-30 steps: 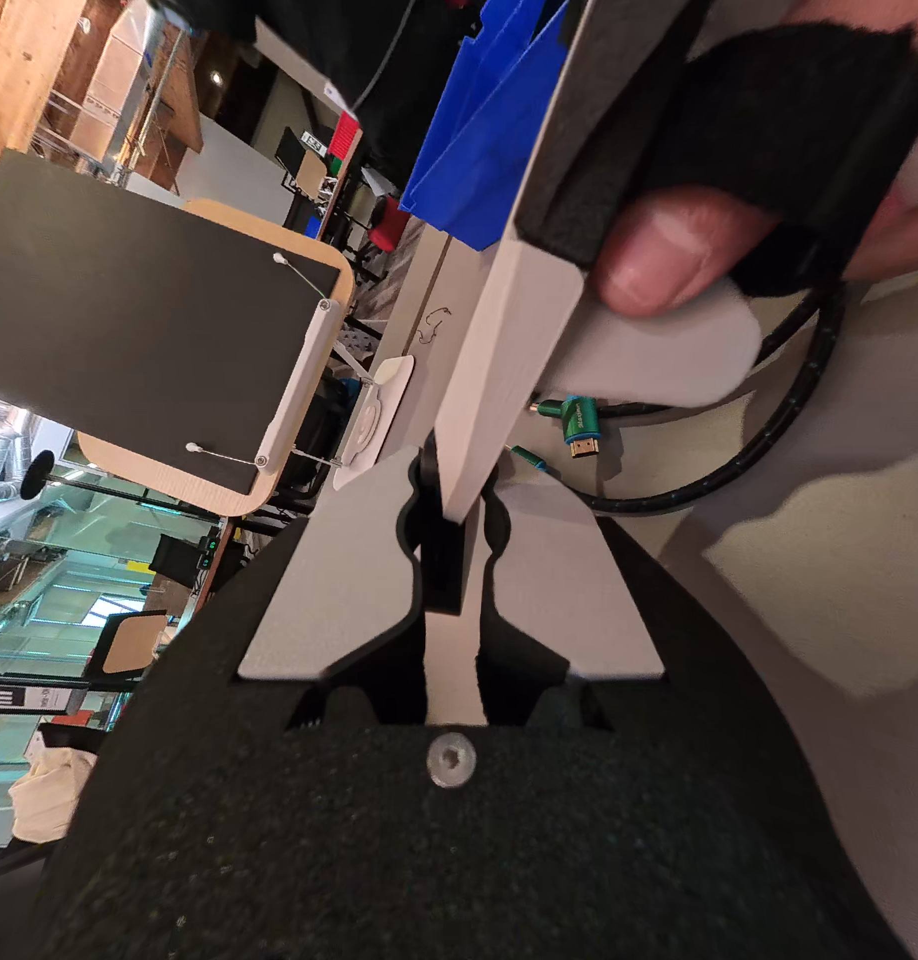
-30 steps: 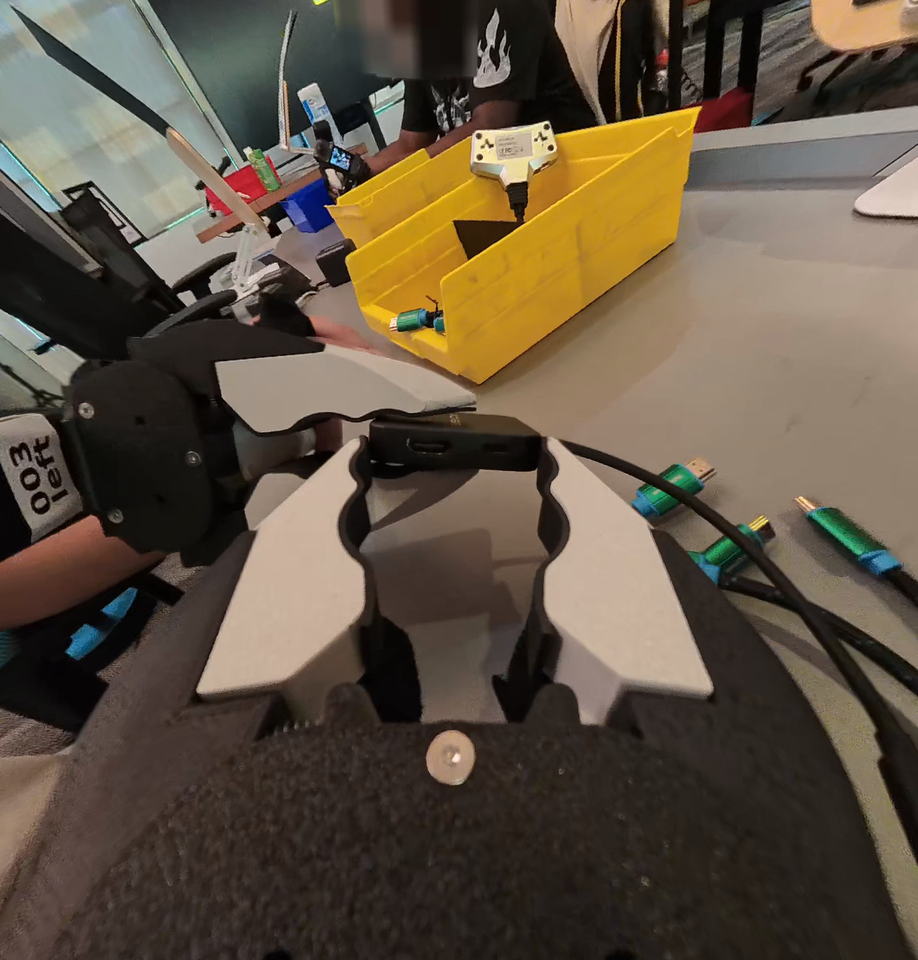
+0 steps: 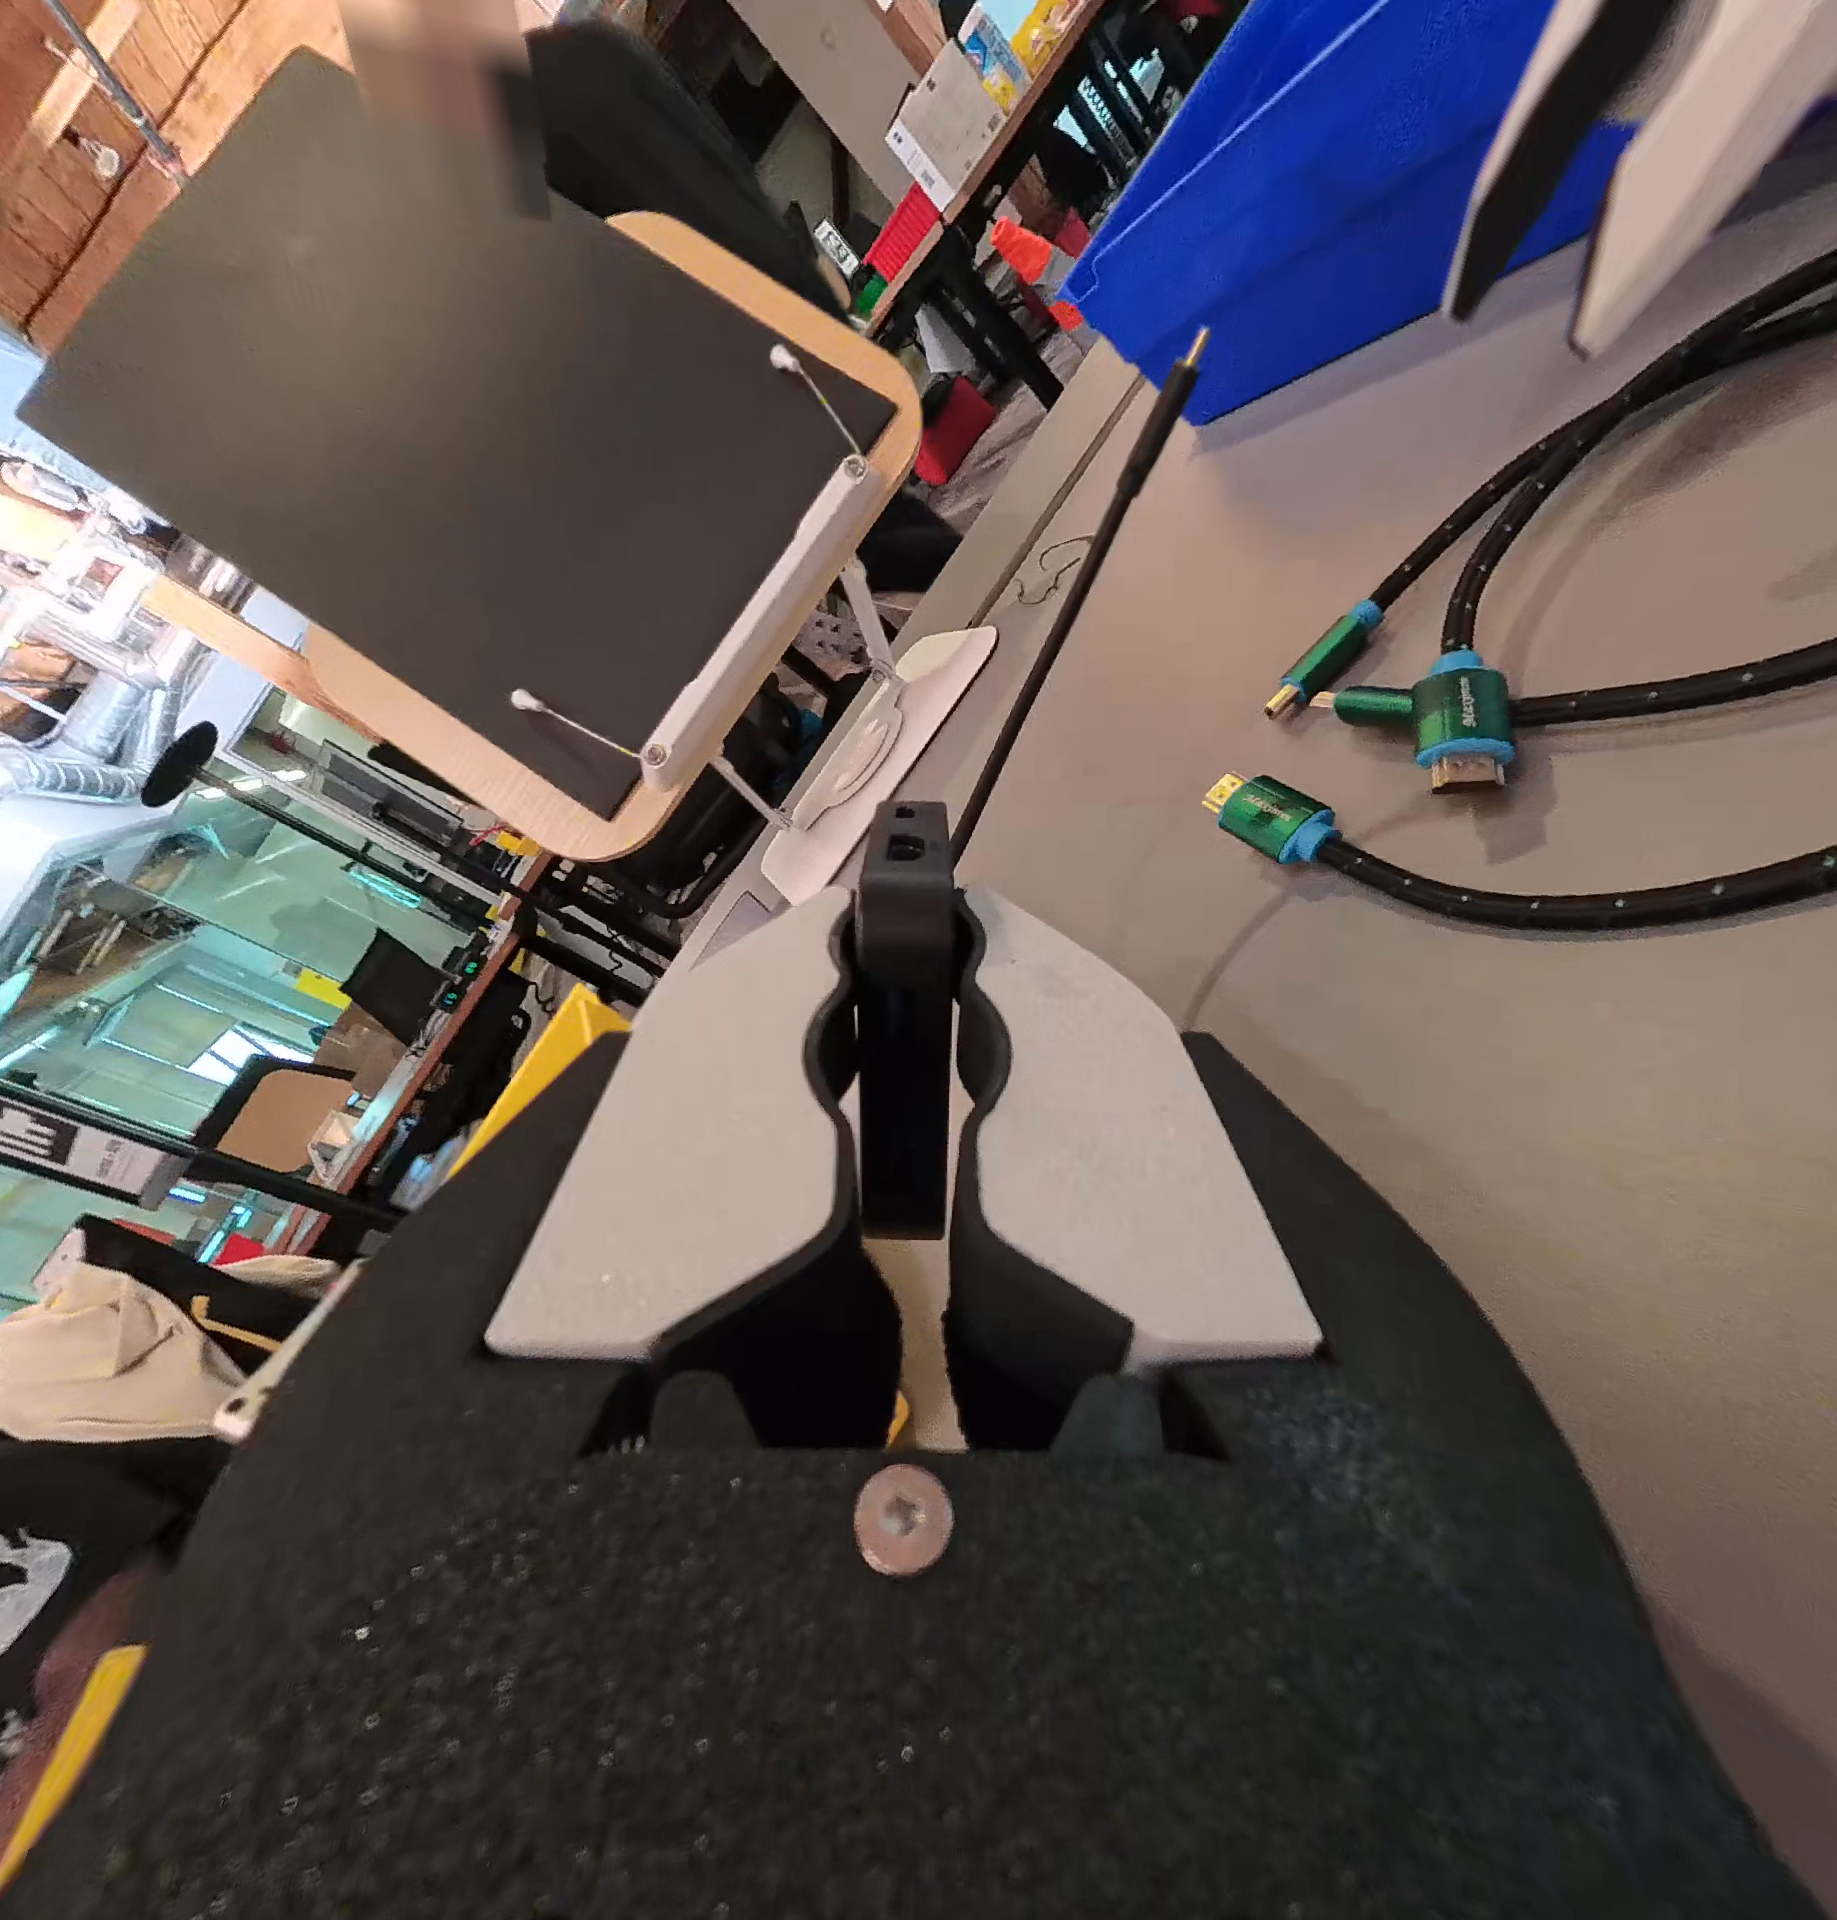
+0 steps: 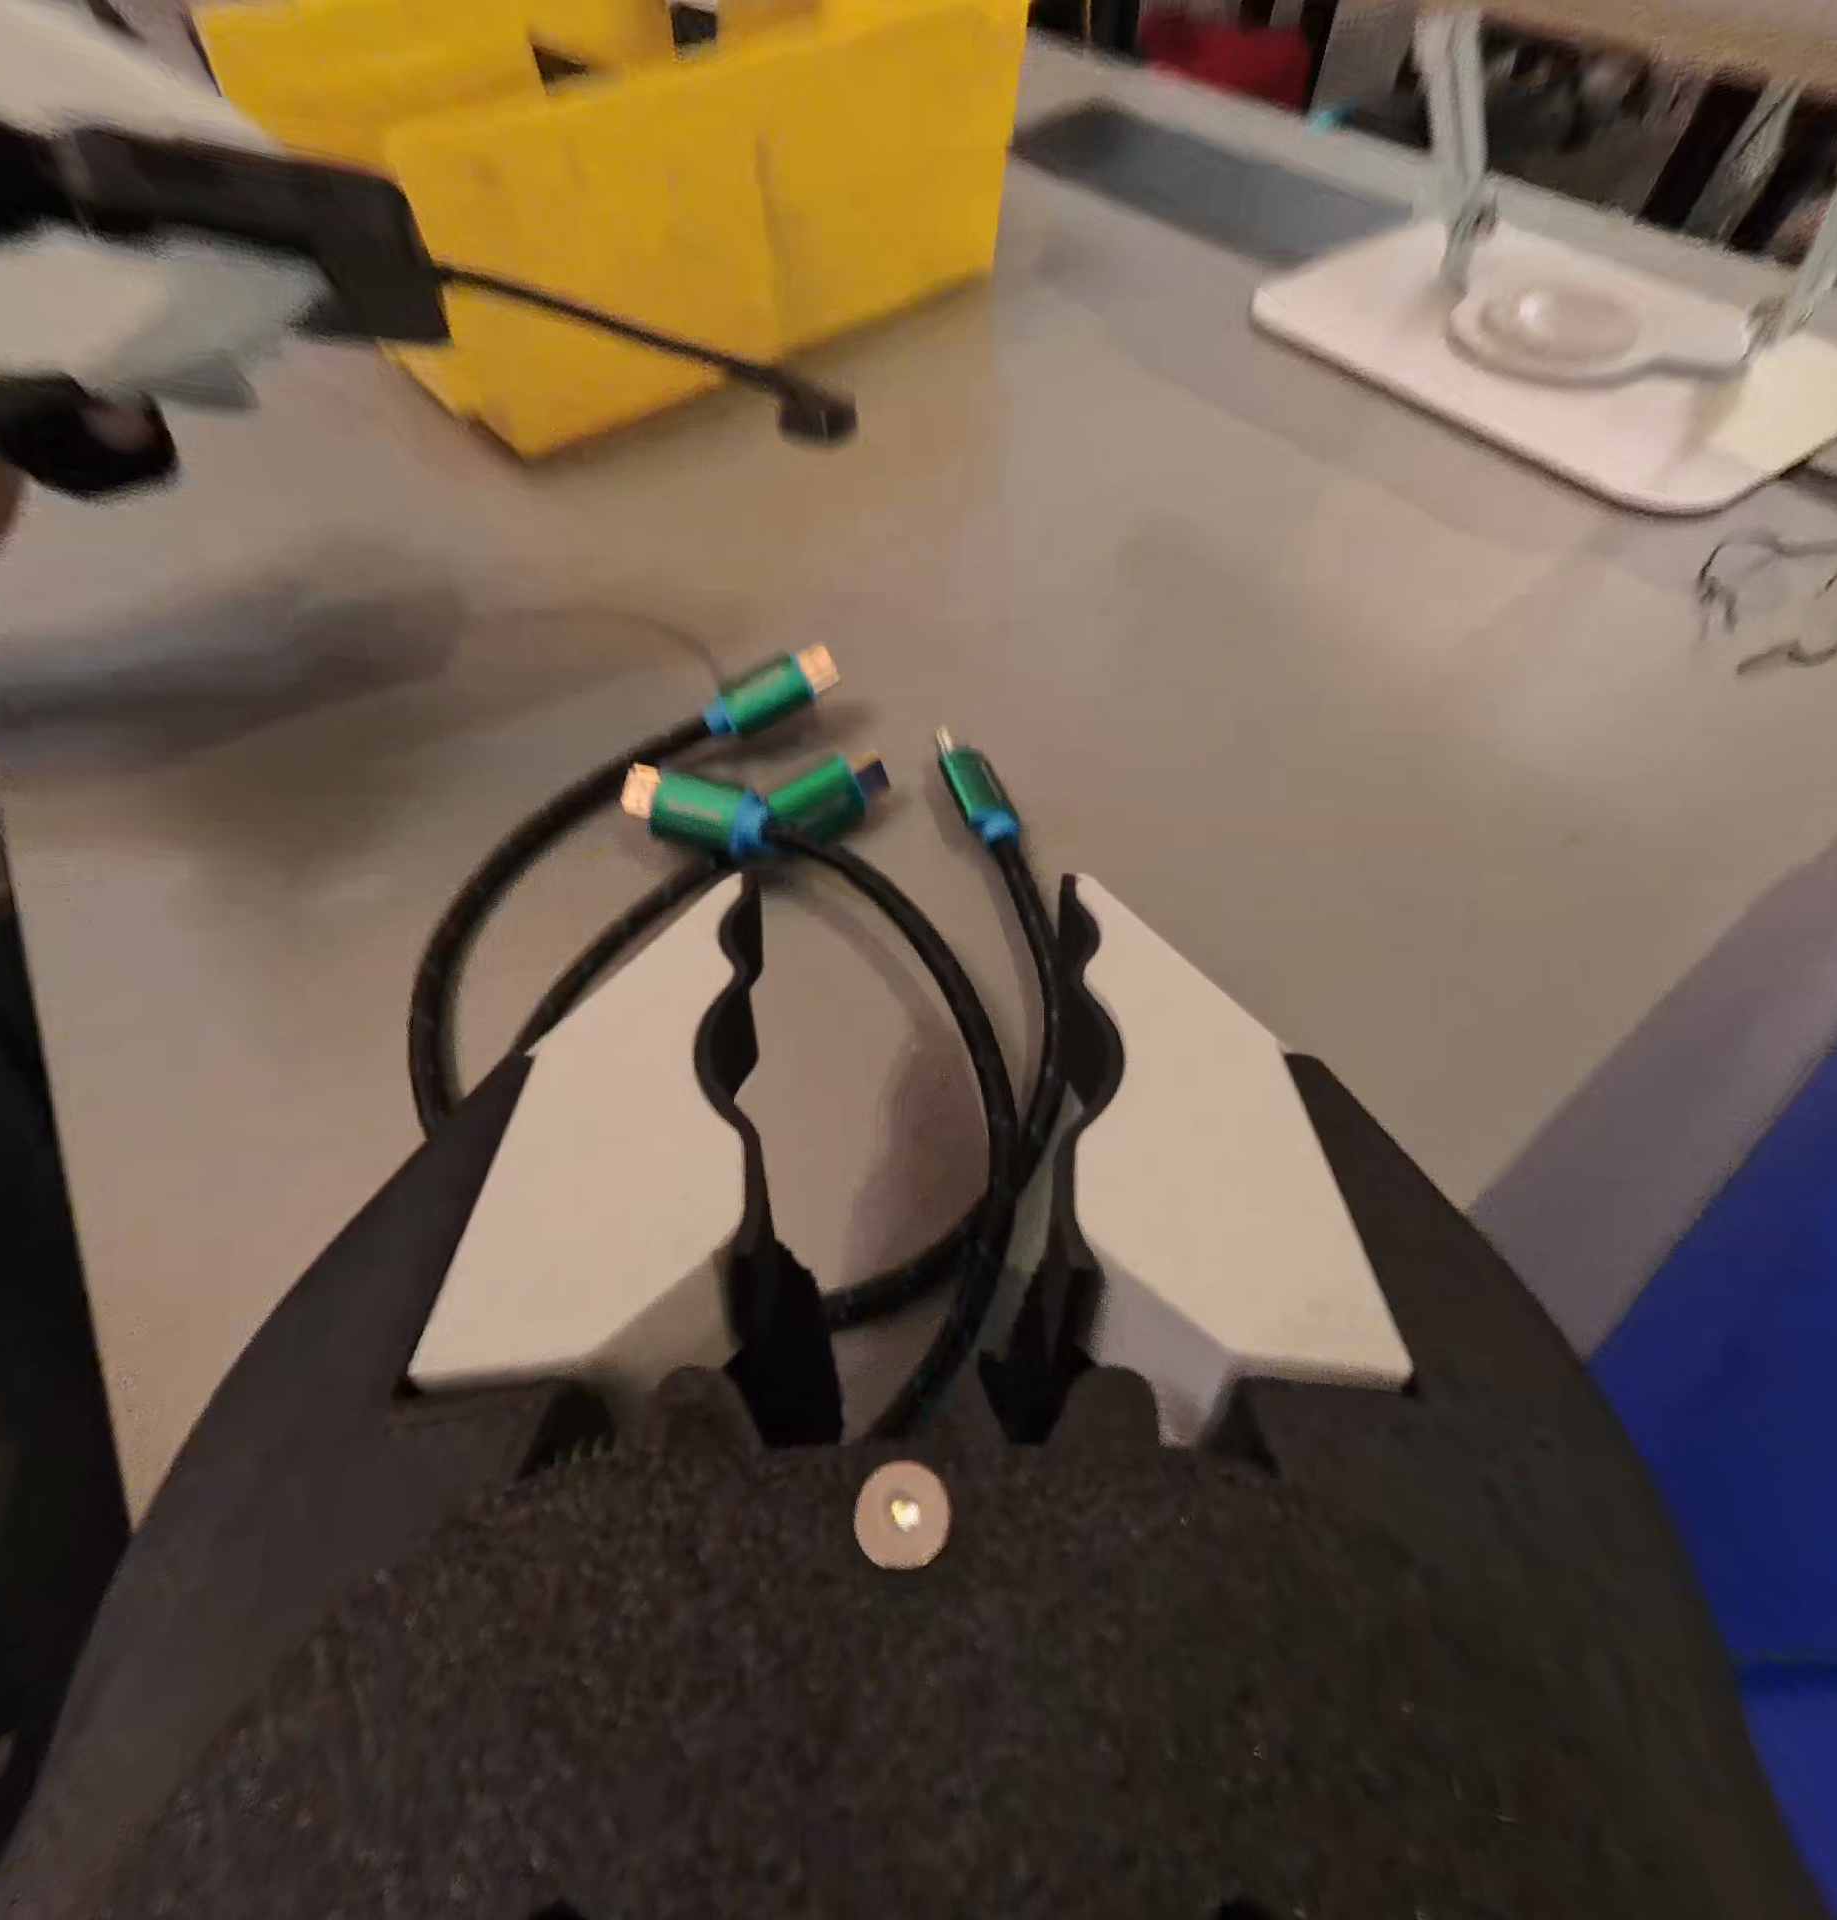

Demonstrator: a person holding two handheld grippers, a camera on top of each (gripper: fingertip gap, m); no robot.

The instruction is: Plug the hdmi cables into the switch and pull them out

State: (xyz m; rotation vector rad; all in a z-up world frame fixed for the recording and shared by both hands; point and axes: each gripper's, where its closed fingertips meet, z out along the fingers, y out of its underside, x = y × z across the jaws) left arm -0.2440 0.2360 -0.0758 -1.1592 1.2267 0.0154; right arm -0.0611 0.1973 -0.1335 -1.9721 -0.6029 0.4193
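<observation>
The left gripper (image 3: 901,935) grasps the black switch (image 3: 901,1039), its jaws clenched on the 2 broad faces so that the narrow port edge projects forward, clear of the fingers; this hold appears intended to leave the ports open to an incoming plug. A thin black lead (image 3: 1059,623) runs from the switch away over the grey worktop (image 3: 1516,1195). The right gripper (image 4: 909,894) hangs with jaws released, wide apart, above the HDMI cables (image 4: 955,1039), which lie on the worktop to the right of the switch, well apart from it; none is plugged in. The likely next step is a grasp on 1 green plug (image 4: 774,691). 4 green plugs show in the right wrist view, and 2 of them cross, so a clean pinch on either is judged harder. That view is motion-blurred: the switch there is a dark smear at upper left, before the yellow bin (image 4: 685,208). The port count cannot be read in either view. The cables' far ends are cut off by the frame, beside the blue bin (image 3: 1309,208).
</observation>
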